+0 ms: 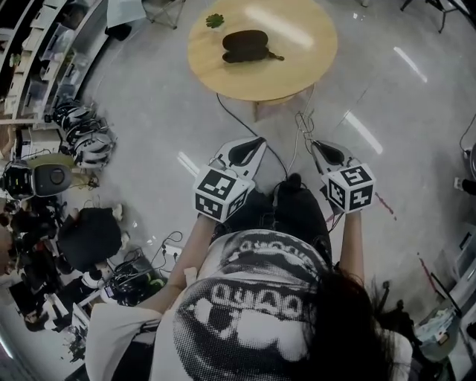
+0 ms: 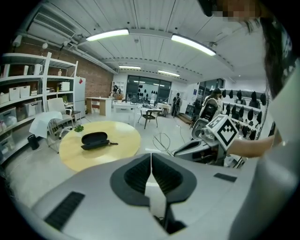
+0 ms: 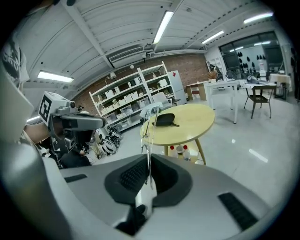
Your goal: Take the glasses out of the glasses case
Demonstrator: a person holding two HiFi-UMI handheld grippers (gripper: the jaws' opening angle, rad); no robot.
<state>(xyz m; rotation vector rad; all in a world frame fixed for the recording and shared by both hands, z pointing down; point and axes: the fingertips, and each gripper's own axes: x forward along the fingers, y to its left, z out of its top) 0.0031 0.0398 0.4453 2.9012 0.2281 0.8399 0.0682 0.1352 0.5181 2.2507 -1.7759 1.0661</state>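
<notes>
Black oval glasses case [image 1: 245,45] lies on a round wooden table [image 1: 297,45] at top centre, with left gripper [image 1: 256,143] and right gripper [image 1: 320,146] well apart from it at mid-frame, each with jaws closed on nothing.

Round pale wooden table [image 1: 297,45] is seen at the top of the head view, well ahead of the person. The black oval glasses case [image 1: 245,46] is laid near its middle, with a small green potted plant [image 1: 215,20] set behind and left of it, near the rim. The grey left gripper [image 1: 255,143] and grey right gripper [image 1: 318,146] are held side by side, apart, before the table. White metal shelving [image 1: 26,59] is placed far left, with a cluster of striped helmets [image 1: 85,138] on the floor beside it
</notes>
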